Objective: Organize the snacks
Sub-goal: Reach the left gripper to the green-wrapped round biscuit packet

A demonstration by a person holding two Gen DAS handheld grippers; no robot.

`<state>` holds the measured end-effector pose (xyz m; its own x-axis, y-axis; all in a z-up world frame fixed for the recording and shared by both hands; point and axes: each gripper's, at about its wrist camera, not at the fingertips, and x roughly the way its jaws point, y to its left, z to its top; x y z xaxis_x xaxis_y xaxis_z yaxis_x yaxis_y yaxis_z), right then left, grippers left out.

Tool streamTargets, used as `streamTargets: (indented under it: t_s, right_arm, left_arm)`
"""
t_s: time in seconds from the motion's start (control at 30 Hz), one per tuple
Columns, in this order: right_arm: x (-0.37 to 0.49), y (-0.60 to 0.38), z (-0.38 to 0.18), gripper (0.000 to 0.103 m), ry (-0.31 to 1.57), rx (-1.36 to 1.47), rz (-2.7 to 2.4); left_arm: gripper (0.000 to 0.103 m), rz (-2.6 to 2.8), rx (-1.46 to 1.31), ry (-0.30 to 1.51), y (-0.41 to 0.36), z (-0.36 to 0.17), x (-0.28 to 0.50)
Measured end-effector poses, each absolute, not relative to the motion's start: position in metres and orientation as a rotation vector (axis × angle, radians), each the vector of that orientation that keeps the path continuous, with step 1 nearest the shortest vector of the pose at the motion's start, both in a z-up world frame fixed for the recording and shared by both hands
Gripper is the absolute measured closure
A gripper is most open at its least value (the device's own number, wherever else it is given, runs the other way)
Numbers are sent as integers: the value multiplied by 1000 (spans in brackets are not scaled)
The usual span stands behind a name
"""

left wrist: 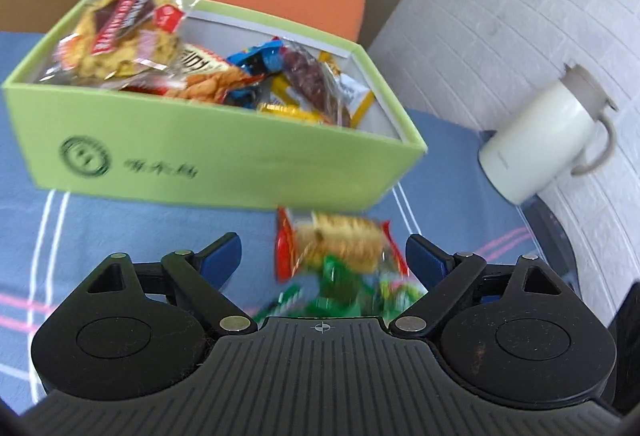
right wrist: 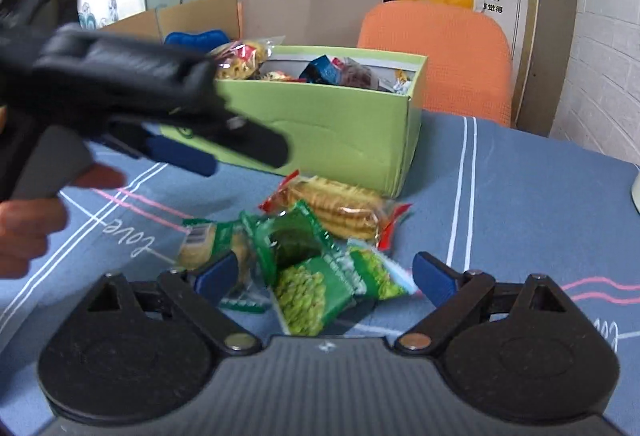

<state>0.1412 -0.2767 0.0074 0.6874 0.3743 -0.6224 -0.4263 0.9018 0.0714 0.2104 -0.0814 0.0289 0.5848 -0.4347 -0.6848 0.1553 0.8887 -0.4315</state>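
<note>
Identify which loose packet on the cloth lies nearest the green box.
The red-ended biscuit packet; it lies just before the green box, the green packets nearer the camera.

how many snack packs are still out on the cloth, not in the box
4: a biscuit pack nearest the green box, then three green packs, left, middle, front. More may hide underneath.

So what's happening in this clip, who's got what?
A person holding two grippers is sorting snacks into a green box that already holds many packets. Several remain on the blue cloth: a cracker pack and green packets. The right gripper is open around the green packets; the left gripper is open above the pile, holding nothing.
</note>
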Motion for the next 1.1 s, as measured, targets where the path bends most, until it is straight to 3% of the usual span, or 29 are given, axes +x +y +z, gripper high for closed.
streamTargets:
  t_s: [0.13,0.2,0.4,0.73,1.1]
  right_arm:
    - [168,-279,1,9,710,-27,489]
    - [184,-277,-1,9,722,7,501]
    - [192,-263,-9,9,756,1,546]
    - [112,-228,-8,9,737,-49,606]
    - [60,-236,-6,5,733,-159,465]
  left_arm:
    - [27,-314,-299,943,-95,17,237]
    - [36,-293,-274,974,-101,7,243]
    - [43,-292,-164,969,-109,1,225]
    - [40,-265,20,909,-91,0,130]
    - [42,-210,-203,897,-21,12,99]
